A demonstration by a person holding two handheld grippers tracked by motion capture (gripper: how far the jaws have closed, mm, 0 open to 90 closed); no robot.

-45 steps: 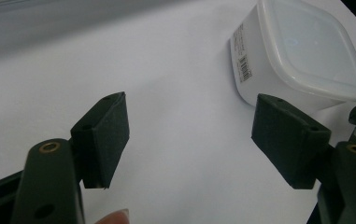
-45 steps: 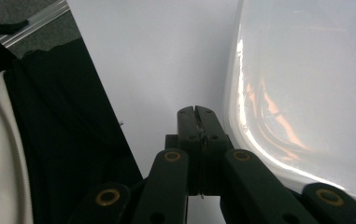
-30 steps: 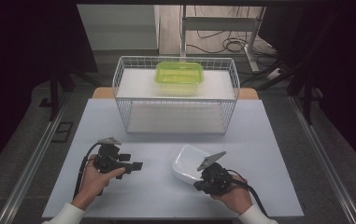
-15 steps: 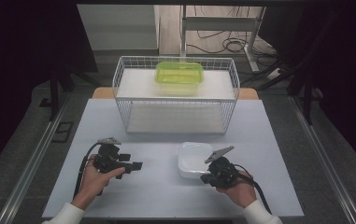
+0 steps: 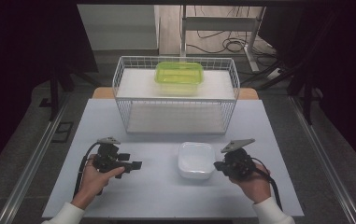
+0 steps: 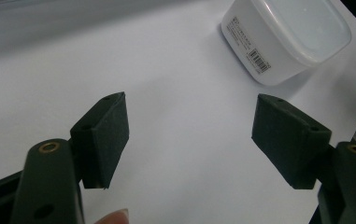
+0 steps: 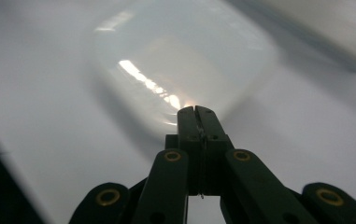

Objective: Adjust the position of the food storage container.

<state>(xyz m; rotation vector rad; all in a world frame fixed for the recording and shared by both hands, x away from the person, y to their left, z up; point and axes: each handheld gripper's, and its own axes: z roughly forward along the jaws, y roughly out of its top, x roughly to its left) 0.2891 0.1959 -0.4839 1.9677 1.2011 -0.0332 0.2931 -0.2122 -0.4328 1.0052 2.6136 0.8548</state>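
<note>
A white translucent plastic container [image 5: 195, 160] lies flat on the white table, bottom up, with a barcode label on its side [image 6: 288, 35]. Just off its right edge my right gripper [image 5: 217, 165] is shut, jaws pressed together with nothing between them. In the right gripper view the tips [image 7: 195, 112] point at the container's near edge [image 7: 180, 60]; contact cannot be told. To the container's left my left gripper [image 5: 136, 164] is open and empty, its jaws spread wide [image 6: 192, 140] over bare table.
A white wire basket [image 5: 175, 100] stands at the back of the table [image 5: 166, 196], with a lime-green lidded container [image 5: 179, 77] on its upper shelf. Dark floor, rails and cables surround the table.
The white container was tipped up at the right gripper a second ago; now it lies flat. The right gripper has drawn back to the right. The left gripper has stayed put.
</note>
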